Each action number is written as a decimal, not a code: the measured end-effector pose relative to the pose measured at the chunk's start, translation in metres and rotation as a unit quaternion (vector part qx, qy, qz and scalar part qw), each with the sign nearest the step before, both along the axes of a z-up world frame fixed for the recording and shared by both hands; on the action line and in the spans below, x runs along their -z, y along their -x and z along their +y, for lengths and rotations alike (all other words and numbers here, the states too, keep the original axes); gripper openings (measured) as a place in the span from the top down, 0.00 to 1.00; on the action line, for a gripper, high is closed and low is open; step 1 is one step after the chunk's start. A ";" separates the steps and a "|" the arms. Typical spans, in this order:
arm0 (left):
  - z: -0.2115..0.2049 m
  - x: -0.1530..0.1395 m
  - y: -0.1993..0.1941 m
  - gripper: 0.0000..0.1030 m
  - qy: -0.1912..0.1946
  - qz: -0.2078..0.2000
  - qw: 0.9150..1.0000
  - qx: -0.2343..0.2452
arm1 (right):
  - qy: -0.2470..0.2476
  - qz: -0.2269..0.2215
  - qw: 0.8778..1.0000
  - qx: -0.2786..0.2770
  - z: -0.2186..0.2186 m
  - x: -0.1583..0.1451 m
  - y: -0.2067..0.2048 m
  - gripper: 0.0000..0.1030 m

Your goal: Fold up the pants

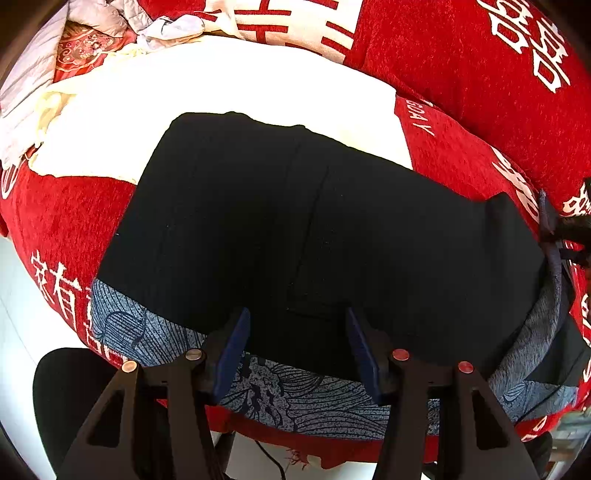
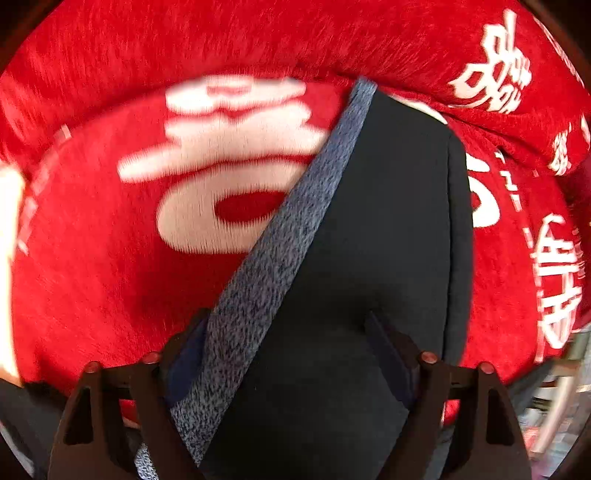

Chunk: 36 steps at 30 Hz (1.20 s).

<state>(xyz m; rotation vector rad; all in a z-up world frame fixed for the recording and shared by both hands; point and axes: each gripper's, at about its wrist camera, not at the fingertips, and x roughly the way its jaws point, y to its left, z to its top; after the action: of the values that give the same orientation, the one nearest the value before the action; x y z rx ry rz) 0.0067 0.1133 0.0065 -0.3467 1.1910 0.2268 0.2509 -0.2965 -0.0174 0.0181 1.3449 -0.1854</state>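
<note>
The pants (image 1: 295,229) are black outside with a blue-grey patterned lining (image 1: 295,391), lying spread across a red blanket. My left gripper (image 1: 295,325) is open, its blue pads (image 1: 232,350) just above the near edge of the pants, holding nothing. My right gripper (image 2: 291,332) has its jaws apart, with the black cloth (image 2: 369,258) and its grey-blue lining strip (image 2: 280,251) lying between the fingers; the image is blurred. The right gripper also shows at the right edge of the left wrist view (image 1: 569,236), at the end of the pants.
The red blanket with white characters (image 1: 480,74) covers the surface, with a white panel (image 1: 221,85) behind the pants. Crumpled bedding (image 1: 110,26) lies at the far left. A black chair seat (image 1: 70,387) and white floor are below.
</note>
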 end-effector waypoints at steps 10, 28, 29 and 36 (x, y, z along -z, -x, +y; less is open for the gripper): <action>-0.035 -0.015 -0.008 0.45 0.005 0.017 0.998 0.059 | -0.097 -0.180 0.973 0.110 -0.094 -0.076 0.191 0.89; -0.141 -0.014 -0.020 0.20 -0.048 0.018 0.983 0.179 | 0.128 -0.166 0.978 -0.003 -0.102 -0.037 0.283 0.18; -0.142 -0.014 -0.020 0.20 -0.051 0.018 0.982 0.179 | 0.159 -0.175 0.971 -0.031 -0.090 -0.039 0.282 0.18; -0.147 -0.009 -0.020 0.18 -0.056 0.019 0.983 0.172 | 0.310 -0.192 0.912 -0.190 -0.026 -0.014 0.273 0.18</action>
<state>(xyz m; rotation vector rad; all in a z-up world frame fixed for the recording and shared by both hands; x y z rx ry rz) 0.0272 -0.0342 0.0150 -0.0352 1.2487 -0.0017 -0.0221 -0.3225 -0.0039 -0.7071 0.8275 -0.2573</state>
